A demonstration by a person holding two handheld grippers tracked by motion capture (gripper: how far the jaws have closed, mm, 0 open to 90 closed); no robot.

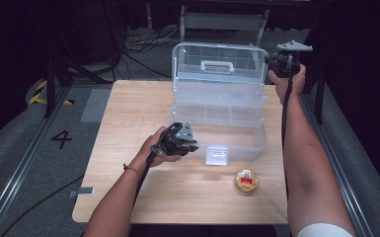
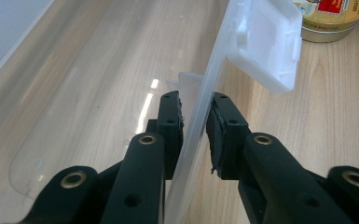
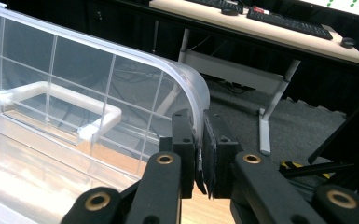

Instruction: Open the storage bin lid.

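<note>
From above, a clear plastic box (image 1: 219, 123) stands mid-table with its lid (image 1: 219, 66) raised at twelve o'clock, a small tin (image 1: 246, 180) at five o'clock. The left gripper (image 2: 196, 119) clamps the box's front wall by the latch (image 2: 265, 46). The right gripper (image 3: 199, 135) pinches the lid's corner; opening appears underway, and swinging the lid fully back likely comes next.

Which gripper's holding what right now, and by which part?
Left gripper clamps the clear box's front wall near the latch; right gripper pinches the open lid's corner rim.
</note>
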